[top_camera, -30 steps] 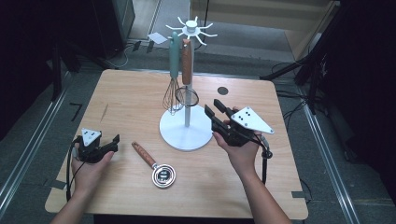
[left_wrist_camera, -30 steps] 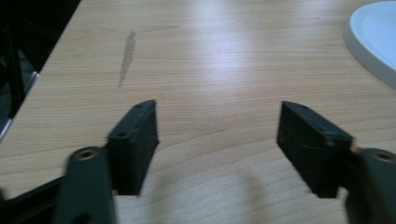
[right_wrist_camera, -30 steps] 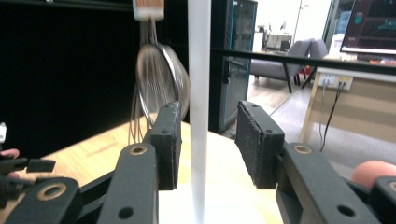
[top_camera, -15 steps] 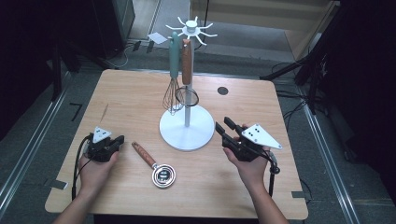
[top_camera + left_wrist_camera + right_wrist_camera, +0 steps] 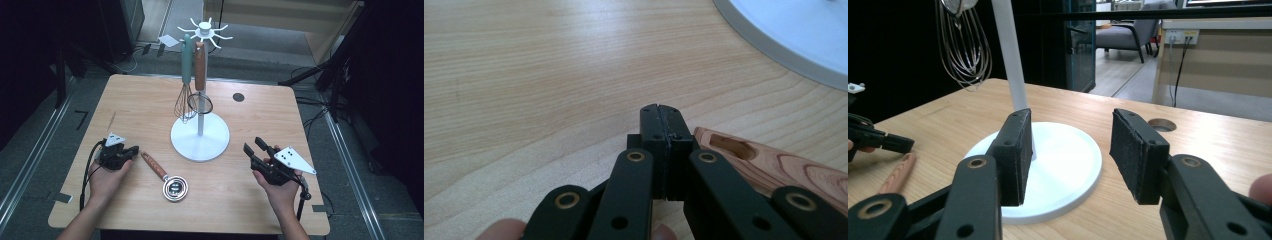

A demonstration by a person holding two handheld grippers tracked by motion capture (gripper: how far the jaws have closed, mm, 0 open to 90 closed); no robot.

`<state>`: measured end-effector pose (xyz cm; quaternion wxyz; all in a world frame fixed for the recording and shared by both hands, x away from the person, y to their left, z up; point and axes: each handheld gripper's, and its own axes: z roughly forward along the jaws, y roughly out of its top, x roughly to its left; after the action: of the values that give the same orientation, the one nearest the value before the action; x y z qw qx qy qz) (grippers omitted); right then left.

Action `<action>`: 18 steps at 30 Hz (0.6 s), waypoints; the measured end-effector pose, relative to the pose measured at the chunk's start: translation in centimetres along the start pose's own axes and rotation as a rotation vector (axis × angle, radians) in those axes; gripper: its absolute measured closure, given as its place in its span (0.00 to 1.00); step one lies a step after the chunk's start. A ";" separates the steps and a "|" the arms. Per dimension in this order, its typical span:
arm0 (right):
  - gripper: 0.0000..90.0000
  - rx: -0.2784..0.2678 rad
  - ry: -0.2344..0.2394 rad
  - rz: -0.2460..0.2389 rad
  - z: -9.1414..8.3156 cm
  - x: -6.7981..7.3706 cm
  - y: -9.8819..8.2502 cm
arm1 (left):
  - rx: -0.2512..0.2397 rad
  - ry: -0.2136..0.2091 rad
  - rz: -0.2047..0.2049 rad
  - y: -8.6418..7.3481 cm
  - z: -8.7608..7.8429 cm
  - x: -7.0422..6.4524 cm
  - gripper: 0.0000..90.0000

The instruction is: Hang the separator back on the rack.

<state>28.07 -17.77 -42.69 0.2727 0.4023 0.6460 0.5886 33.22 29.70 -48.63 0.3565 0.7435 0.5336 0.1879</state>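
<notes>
**Both grippers low at the table, strainer lying between them**

The left gripper [image 5: 131,151] rests at the near left of the light wooden table [image 5: 260,125], held in the person's left hand [image 5: 106,177]. Its jaws are pressed fully together with nothing between them; in the left gripper view the two black pads meet along one seam [image 5: 663,131]. Just beside their tips lies the reddish wooden handle [image 5: 769,162] of a small round metal strainer [image 5: 175,189], which lies flat on the table with its bowl toward the near edge. Whether the tips touch the handle cannot be told.

The right gripper [image 5: 254,148] sits at the near right, in the right hand [image 5: 280,192]. Its jaws stand partly apart with nothing between them and have just been opening. In the right gripper view they point at the round white base of the utensil stand [image 5: 1068,165], from which a white pole rises.

On that stand hang a wire whisk with a pale green handle [image 5: 186,85] and a second wooden-handled strainer [image 5: 200,95].
</notes>
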 end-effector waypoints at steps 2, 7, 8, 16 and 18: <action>0.56 0.007 0.001 -0.004 -0.3 -0.1 -0.4 | 0.001 -0.003 0.001 0.0 0.0 -0.1 1.00; 0.54 0.028 0.002 -0.025 -0.9 -0.1 -1.4 | 0.011 -0.011 -0.005 0.1 0.1 0.3 1.00; 0.53 0.030 -0.004 -0.034 -1.0 -0.1 -1.6 | 0.012 -0.008 -0.007 0.3 0.1 0.4 1.00; 0.51 0.056 -0.037 -0.045 -1.6 -0.4 -3.4 | 0.023 -0.021 -0.024 0.5 0.4 0.4 1.00; 0.51 0.066 -0.041 -0.036 -1.6 -0.6 -3.8 | 0.024 -0.027 -0.025 0.5 0.4 0.4 1.00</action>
<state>26.30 -19.02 -46.22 0.2829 0.4111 0.6665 0.5538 33.99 29.89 -48.55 0.3570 0.7435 0.5402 0.1670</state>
